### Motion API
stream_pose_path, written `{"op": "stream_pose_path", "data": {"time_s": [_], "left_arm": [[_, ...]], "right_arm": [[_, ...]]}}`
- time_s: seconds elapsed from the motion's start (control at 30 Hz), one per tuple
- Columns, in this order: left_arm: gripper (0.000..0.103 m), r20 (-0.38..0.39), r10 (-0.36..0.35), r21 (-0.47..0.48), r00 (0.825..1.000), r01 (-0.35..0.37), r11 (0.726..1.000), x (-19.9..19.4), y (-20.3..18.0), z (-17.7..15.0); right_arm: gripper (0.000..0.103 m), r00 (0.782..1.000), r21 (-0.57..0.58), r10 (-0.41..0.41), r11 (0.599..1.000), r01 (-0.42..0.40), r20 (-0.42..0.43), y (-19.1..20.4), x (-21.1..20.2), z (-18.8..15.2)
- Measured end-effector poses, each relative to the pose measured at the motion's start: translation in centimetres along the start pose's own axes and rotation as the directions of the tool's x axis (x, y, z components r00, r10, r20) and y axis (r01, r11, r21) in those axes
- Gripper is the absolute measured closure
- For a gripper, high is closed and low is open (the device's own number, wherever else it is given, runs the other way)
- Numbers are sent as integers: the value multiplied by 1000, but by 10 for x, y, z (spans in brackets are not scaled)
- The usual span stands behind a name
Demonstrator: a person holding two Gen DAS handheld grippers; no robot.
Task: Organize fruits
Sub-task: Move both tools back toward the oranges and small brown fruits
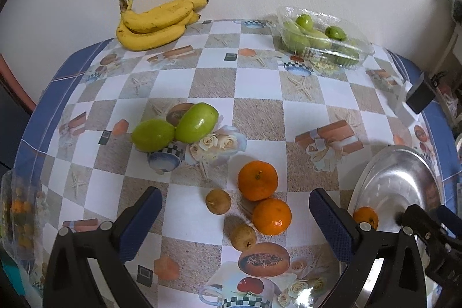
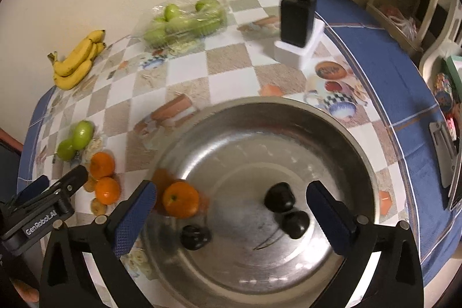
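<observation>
right claw [image 2: 231, 210] spread, empty, over bowl [image 2: 288, 117] | orange [image 2: 180, 199] in bowl; two oranges [image 1: 257, 180] on worktop [image 1: 257, 77] | light, firm, rolls; I'd pinch mid-girth

Table [image 1: 254, 111] covered in a checked cloth printed with cups, roses and gift boxes, blue border at the edges. Far left: bunch of bananas [image 1: 157, 22] by the wall. Far right: clear plastic tub of green fruit [image 1: 320, 38]. Left of centre: two loose green fruits [image 1: 176, 127], touching. Near centre: two oranges [image 1: 264, 197] side by side, two small brown fruits [image 1: 229, 218] just beside them. Near right: wide metal bowl [image 2: 332, 134]. Right edge: black box on a white stand [image 2: 297, 28].
</observation>
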State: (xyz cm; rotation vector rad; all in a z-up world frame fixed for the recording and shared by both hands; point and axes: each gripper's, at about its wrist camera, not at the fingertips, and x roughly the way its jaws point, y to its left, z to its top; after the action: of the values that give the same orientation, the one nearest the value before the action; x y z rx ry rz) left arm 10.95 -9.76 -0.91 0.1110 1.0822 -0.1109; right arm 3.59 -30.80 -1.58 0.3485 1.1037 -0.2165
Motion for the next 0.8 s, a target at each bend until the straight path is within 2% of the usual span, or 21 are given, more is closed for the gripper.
{"op": "stream_pose_path", "data": {"time_s": [0.17, 0.37, 0.6, 0.8], "left_arm": [[0, 13, 15, 0, 1000, -15, 1000, -4, 14, 3], [0, 14, 50, -32, 999, -50, 998, -7, 45, 5], [0, 4, 59, -120, 998, -58, 991, -7, 90, 3], [0, 12, 88, -173, 996, -85, 981, -11, 117, 2]], "right_arm": [[0, 999, -49, 32, 998, -32, 10, 26, -4, 3], [0, 997, -118, 76, 990, -77, -16, 67, -1, 2], [0, 994, -181, 95, 978, -103, -56, 108, 9, -3], [0, 994, -231, 96, 967, -105, -52, 129, 11, -7]]}}
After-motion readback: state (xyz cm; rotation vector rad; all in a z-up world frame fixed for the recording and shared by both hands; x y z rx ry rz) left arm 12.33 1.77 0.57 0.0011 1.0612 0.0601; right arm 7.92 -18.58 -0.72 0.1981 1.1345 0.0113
